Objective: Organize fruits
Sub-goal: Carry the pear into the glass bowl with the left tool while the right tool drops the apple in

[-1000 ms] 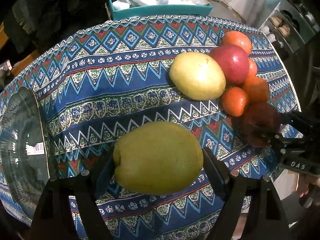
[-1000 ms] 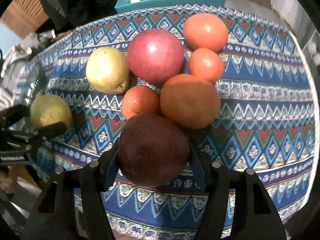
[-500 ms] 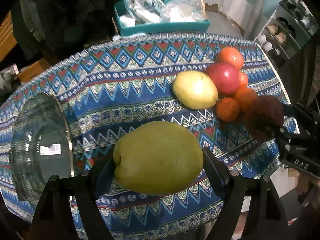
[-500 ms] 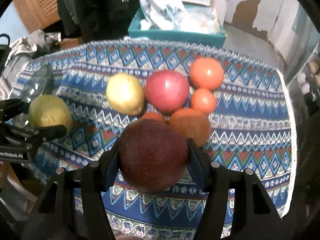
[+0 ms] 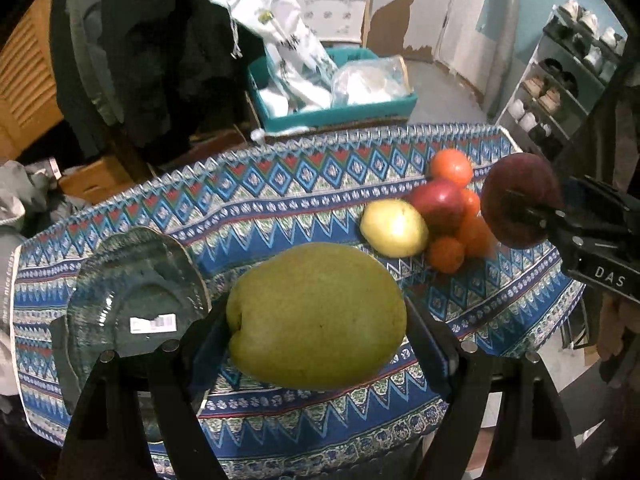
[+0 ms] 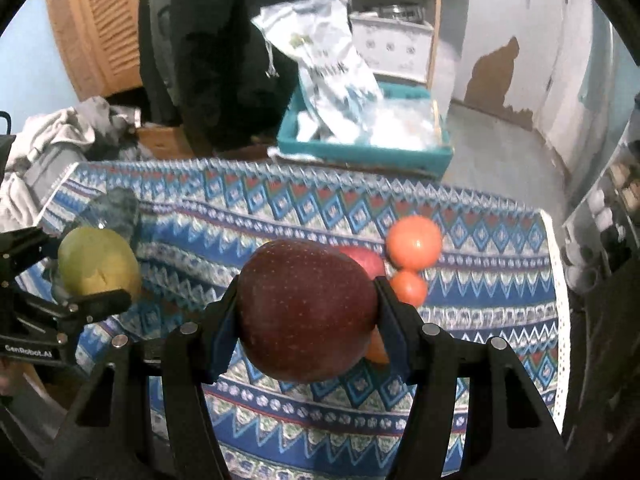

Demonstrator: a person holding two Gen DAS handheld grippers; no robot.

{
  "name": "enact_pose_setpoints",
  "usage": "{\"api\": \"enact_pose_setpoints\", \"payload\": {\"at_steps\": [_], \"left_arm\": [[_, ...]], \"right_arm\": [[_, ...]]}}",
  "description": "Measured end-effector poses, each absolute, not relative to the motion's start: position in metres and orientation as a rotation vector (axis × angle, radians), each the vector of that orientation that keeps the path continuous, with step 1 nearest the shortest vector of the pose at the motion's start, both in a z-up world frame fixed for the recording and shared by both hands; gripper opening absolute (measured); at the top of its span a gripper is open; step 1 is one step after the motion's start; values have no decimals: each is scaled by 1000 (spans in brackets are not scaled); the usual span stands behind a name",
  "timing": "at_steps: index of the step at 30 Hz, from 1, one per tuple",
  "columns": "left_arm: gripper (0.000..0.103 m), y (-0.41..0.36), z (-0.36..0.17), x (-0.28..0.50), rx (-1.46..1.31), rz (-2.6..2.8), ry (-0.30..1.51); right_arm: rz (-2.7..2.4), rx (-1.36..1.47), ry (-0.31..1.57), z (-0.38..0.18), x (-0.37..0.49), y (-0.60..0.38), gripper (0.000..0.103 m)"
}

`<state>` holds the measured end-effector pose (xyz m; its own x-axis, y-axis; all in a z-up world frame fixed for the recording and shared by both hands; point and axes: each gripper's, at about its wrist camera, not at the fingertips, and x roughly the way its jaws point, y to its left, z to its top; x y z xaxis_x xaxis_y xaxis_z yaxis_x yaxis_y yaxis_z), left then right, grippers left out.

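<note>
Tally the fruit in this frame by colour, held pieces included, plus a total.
Green, in the left claw: 1 pear
Yellow: 1
Red: 2, a dark apple in the right claw and a red apple on the cloth
Orange: 4 visible, e.g.
Total: 8

From my right tool's view, the dark red apple (image 6: 306,312) hides most of the lighter red apple (image 6: 366,261) and an orange (image 6: 378,350) behind it; the teal box's bags (image 6: 340,88) blur, and the shoe shelf (image 6: 612,216) is cut off right.
</note>
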<state>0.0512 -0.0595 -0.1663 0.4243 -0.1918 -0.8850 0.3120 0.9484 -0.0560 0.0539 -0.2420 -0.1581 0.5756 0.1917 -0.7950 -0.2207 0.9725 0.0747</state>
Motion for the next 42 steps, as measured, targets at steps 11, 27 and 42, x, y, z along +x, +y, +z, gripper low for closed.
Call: {"api": "enact_pose_setpoints", "payload": {"at_steps": [11, 27, 42], "left_arm": [[84, -28, -131, 43, 63, -290, 1022], [84, 37, -119, 29, 13, -200, 969], [84, 118, -154, 31, -81, -59, 1014]], "right_arm": [[313, -35, 832, -118, 58, -209, 62], [454, -63, 789, -95, 68, -129, 62], [609, -79, 865, -126, 89, -35, 62]]}}
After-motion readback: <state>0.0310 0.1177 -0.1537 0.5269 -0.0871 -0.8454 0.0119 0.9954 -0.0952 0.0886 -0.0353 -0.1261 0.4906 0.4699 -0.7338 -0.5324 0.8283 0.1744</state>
